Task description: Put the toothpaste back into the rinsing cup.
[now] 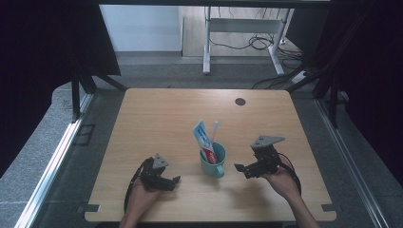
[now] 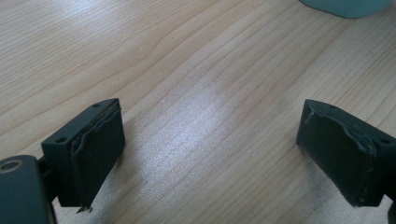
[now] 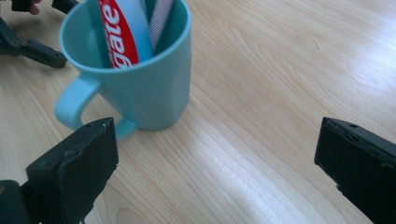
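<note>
— Mug (image 1: pixel 212 161) first, or the grippers?
— Grippers, then outward. The right gripper (image 1: pixel 244 169) sits low and right of centre in the high view, jaws spread wide with nothing between them. The left gripper (image 1: pixel 175 181) is at lower left, also spread and empty; in its own view there is bare table (image 2: pixel 196 93) between the jaws.
— And the mug?
— Teal, upright, just below the middle of the high view, between the two grippers and touching neither. In the right gripper view it stands at upper left, handle (image 3: pixel 74 105) toward the near jaw.
— Contents?
— A toothpaste tube (image 1: pixel 203 138) and a toothbrush (image 1: pixel 214 132) stand in it.
— So, progress?
— I judge the loading done, if filling the mug is the job. If emptying it, nothing has started.
</note>
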Motion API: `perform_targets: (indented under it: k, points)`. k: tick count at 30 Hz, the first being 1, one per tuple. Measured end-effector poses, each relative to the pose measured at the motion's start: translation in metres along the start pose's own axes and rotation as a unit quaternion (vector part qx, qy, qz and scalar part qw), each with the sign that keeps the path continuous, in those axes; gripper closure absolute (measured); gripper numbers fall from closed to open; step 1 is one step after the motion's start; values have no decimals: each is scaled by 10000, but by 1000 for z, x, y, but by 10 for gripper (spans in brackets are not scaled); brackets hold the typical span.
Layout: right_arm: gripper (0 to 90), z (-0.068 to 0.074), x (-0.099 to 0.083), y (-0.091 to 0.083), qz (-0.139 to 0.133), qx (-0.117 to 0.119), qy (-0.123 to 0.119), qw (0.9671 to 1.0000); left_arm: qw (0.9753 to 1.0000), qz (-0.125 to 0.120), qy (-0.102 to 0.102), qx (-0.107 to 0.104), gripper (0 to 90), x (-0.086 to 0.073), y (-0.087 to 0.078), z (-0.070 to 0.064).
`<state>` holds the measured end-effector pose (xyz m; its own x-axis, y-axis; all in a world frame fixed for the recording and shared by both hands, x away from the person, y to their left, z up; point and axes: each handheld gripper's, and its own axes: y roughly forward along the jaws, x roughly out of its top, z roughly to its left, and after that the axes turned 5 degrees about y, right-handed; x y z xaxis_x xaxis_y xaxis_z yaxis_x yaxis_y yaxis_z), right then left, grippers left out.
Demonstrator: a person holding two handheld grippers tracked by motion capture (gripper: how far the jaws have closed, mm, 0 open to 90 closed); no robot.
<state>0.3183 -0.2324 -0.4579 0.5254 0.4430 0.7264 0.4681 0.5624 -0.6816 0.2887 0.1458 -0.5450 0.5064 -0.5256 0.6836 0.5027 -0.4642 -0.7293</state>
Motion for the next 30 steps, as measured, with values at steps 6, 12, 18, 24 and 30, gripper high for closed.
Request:
perform_targets:
  k: [6,12,18,24,30]
  points:
    - [0,-10,-13,-4,33,-193,88,9998,10000,-1,-6,4,77,0,0,0]
    - [0,-21,-26,-8,77,-400,159,9990,10000,18,14,0,77,0,0,0]
    - [0,-28,-39,-9,108,-562,238,9981,10000,12,0,6,77,0,0,0]
    - [0,-32,-55,-6,130,-623,367,9973,10000,10,-3,8,77,0,0,0]
    - [0,-34,-74,0,151,-669,504,9964,10000,11,-2,9,77,0,0,0]
